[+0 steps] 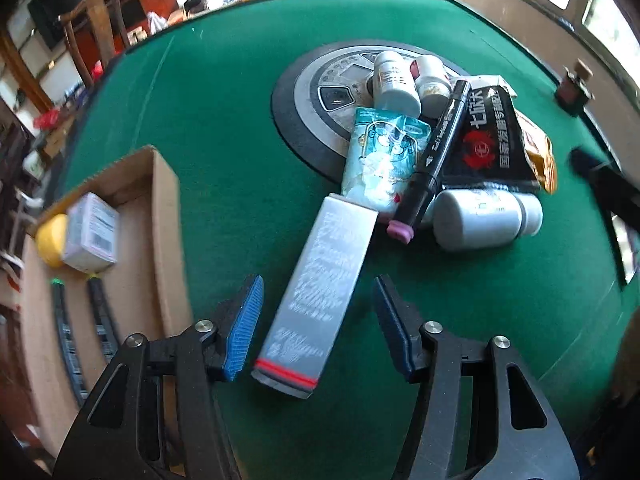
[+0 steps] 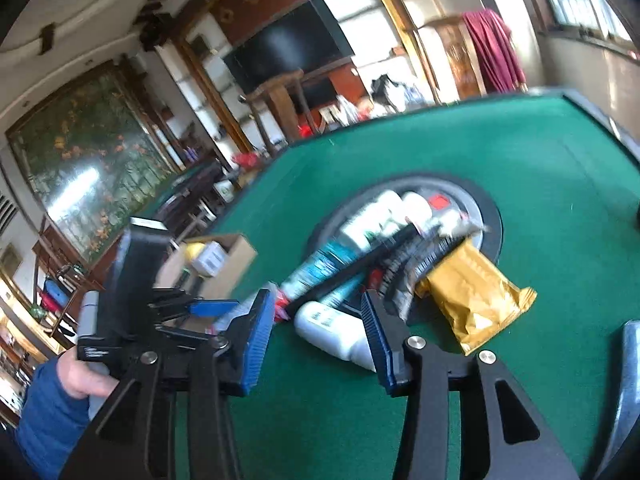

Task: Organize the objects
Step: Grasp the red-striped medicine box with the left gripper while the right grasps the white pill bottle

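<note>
At lower centre of the left wrist view: silver box (image 1: pixel 316 300) lies on green tabletop (image 1: pixel 224 120) between the parted, non-touching pads of left tool (image 1: pixel 318 316) | right tool (image 2: pixel 320 330) open, empty | cardboard box (image 1: pixel 160 208) at left.

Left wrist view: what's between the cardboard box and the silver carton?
In the left wrist view, only bare green felt separates the cardboard box from the silver carton. Lower down, the left claw's blue pad stands in that gap, clear of the carton.
</note>
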Demonstrator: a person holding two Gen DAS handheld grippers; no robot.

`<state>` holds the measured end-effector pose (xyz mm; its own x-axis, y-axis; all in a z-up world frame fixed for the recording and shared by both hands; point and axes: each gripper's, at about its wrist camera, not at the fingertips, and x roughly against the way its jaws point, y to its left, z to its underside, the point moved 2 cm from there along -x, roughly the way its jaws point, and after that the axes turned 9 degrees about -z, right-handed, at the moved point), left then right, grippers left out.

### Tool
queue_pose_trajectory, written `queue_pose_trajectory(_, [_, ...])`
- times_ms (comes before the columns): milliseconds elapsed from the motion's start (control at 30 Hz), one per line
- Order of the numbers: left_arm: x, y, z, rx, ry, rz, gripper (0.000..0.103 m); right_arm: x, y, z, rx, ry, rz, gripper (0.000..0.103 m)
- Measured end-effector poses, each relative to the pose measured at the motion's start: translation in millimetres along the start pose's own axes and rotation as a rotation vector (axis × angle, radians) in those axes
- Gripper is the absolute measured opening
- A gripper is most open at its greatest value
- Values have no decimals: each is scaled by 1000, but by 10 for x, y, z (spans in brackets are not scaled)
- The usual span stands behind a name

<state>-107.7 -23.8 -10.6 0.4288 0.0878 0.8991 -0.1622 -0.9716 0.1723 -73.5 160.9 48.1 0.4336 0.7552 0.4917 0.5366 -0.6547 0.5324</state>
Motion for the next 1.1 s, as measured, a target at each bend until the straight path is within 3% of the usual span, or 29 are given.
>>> queue_pose_trajectory(67, [9,-22,20,27,-3,15,27,-104,-88,32,-31,36,-2,45])
queue_pose_trajectory(267, [184,-130,331,85,-23,26,26,-239,-230,57,-55,71,-4,45])
queue_pose_trajectory(467, [252,-146,506,126,-42,27,27,-387,92,311,58,268,-49,45])
queue_pose_trajectory(633, [251,-225,481,111,-54,3,27,-425,209,301,120,233,59,46])
queue_pose_trajectory(800, [188,-233,383,124,-81,-12,41,-550,103,348,27,254,110,45])
queue_pose_trajectory(867, [179,-237,387,137,-104,-22,46,-539,141,394,54,244,140,35])
queue_pose_trajectory(933, [186,-242,414,144,-124,-22,43,-500,151,408,77,235,163,33])
queue_pose_trajectory(967, [203,-261,433,137,-137,-8,27,-478,142,399,90,228,182,33])
queue_pose_trajectory(1100, [261,-293,512,150,-152,47,26,-349,110,366,88,196,165,33])
